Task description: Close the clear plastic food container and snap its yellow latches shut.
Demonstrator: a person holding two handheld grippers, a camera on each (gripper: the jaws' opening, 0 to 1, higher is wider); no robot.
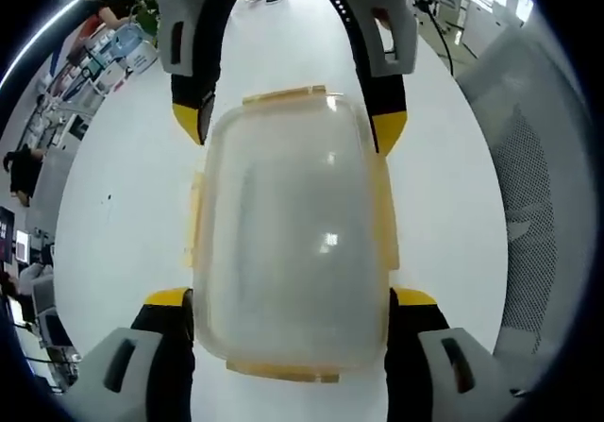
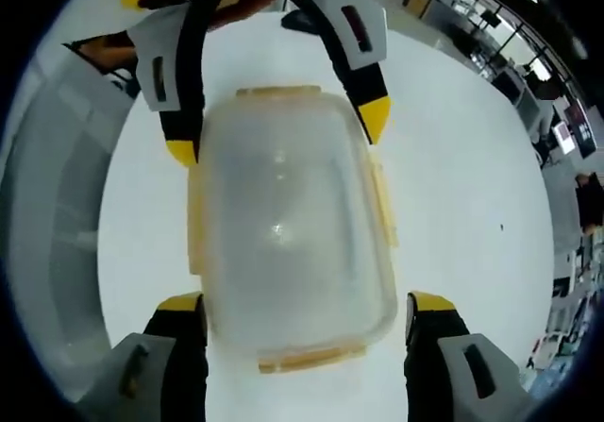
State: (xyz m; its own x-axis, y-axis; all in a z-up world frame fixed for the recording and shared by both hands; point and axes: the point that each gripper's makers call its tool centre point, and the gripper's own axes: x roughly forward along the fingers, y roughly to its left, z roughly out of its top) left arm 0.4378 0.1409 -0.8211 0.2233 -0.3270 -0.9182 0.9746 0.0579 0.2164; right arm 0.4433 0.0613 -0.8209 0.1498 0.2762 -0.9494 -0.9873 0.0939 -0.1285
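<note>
**Clear container boxed in from both ends, lid on**

Sitting flat on a white table (image 1: 123, 205): clear plastic food container (image 1: 293, 238), lid (image 1: 283, 158) resting on top, frosted-looking with light glare spots. Looked hard for brand marks, labels or embossed writing, can't make out any.

In the left gripper view: left gripper (image 1: 293, 299) rising from the bottom, yellow-tipped jaws spread wide, one on each long side of the container's near end. Touching the walls or just beside them? Can't tell. Opposite, right gripper (image 1: 288, 125) coming in from the top, jaws also wide, straddling the far end. Yellow latches visible: far-end latch (image 1: 283, 94), near-end latch (image 1: 283, 372), side latches (image 1: 195, 219) along the long edges. Snapped down or only hanging, can't tell.

Right gripper view, same setup mirrored: container (image 2: 288, 224) dead centre, right gripper (image 2: 302, 304) at the bottom with jaws wide around the near end, left gripper (image 2: 278, 129) at the top around the far end. Gripping nothing outright, by the look of it.

Off the table edge: blurry cluttered shelves (image 1: 104, 54), too small to read.
</note>
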